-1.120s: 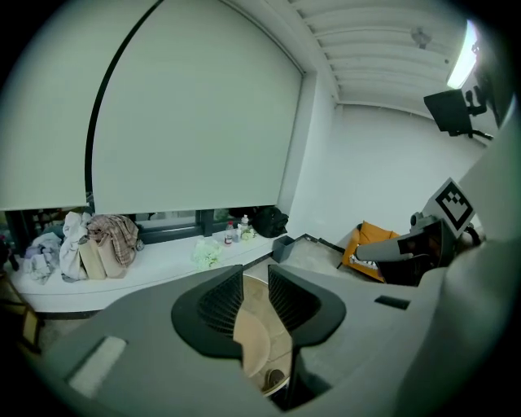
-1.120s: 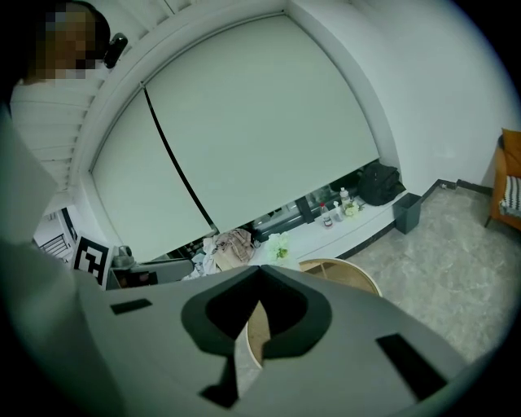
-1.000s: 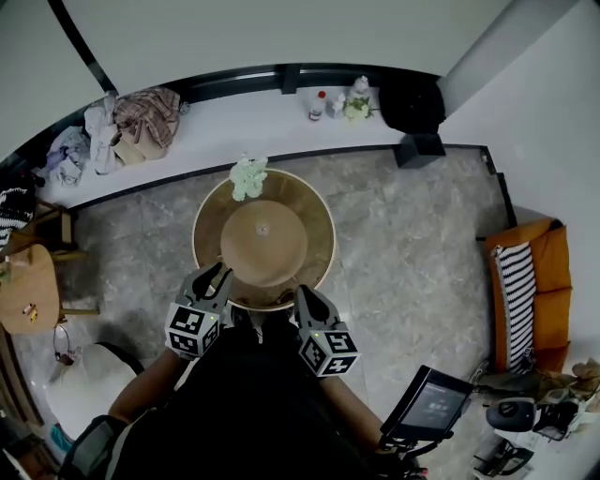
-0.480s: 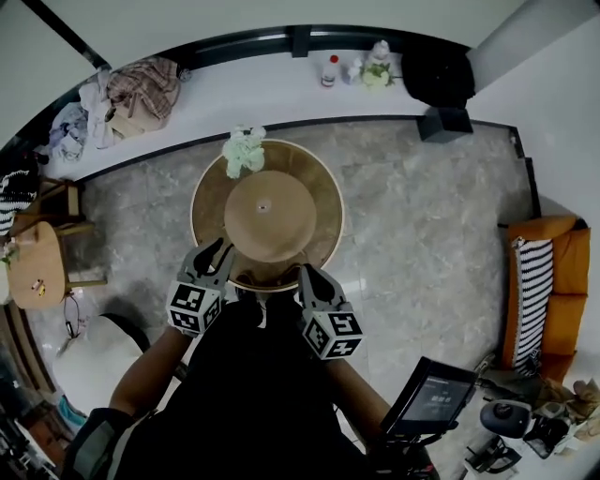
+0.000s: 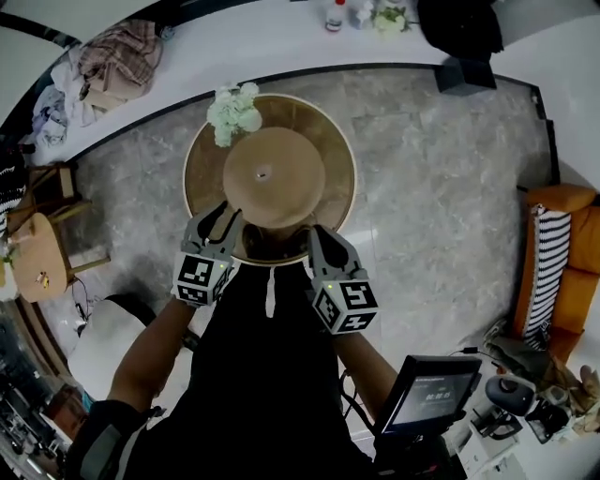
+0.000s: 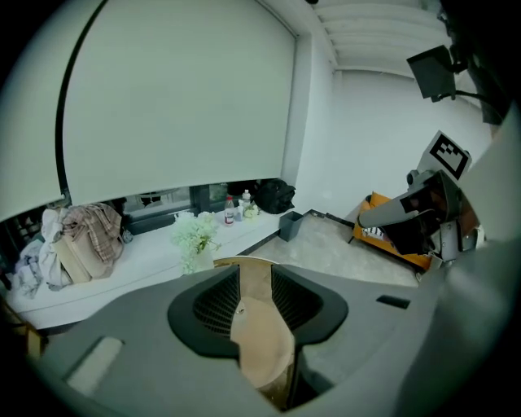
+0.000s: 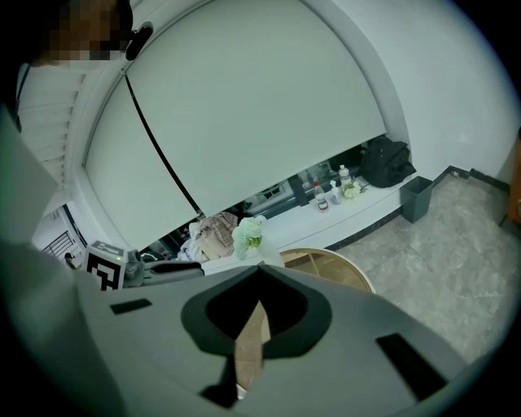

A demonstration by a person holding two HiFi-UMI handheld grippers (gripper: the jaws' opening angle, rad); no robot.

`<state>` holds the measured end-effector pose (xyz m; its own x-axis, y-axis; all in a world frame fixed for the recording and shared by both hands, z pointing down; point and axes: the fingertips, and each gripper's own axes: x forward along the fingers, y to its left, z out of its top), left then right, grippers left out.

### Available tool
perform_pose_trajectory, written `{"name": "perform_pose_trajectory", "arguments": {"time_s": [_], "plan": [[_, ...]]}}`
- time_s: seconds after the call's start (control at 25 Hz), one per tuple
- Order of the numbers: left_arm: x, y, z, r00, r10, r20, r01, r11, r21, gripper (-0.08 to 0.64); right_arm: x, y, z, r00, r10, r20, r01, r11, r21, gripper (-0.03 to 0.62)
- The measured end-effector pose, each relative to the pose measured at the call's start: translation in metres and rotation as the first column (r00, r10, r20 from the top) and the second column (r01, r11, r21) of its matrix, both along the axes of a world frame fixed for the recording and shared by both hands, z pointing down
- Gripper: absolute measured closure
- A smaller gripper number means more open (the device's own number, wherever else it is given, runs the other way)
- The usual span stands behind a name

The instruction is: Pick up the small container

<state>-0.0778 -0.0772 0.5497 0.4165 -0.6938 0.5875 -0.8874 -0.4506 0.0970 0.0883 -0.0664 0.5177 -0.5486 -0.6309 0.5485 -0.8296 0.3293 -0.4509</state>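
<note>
Person stands over round wooden table (image 5: 336, 202). L gripper (image 5: 217, 220) jaws opening, nothing btwn them; R gripper (image 5: 319, 236) jaw tips meeting, empty. Tiny item, prob. the small container (image 5: 262, 173), at table ctr; white flowers (image 5: 232, 111) near far rim.

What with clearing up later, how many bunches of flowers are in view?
2. One bunch is by the far edge of the round table; a smaller bunch sits on the white ledge beside the bottles. Others may be hidden behind the person.
</note>
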Motion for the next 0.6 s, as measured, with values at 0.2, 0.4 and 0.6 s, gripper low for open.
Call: {"name": "perform_pose_trajectory", "arguments": {"time_s": [0.2, 0.4, 0.6], "plan": [[0.004, -0.021, 0.044, 0.998, 0.05, -0.023, -0.051, 0.998, -0.029, 0.419, 0.004, -0.013, 0.033, 0.998, 0.045, -0.032, -0.046, 0.998, -0.033, 0.586], [0.004, -0.037, 0.089, 0.995, 0.095, -0.039, -0.098, 0.993, -0.065, 0.372, 0.0, -0.02, 0.063, 0.997, 0.074, -0.028, -0.076, 0.994, -0.08, 0.586], [0.003, -0.05, 0.126, 0.991, 0.128, -0.026, -0.13, 0.988, -0.083, 0.341, -0.006, -0.021, 0.085, 0.996, 0.087, -0.008, -0.087, 0.99, -0.107, 0.586]]}}
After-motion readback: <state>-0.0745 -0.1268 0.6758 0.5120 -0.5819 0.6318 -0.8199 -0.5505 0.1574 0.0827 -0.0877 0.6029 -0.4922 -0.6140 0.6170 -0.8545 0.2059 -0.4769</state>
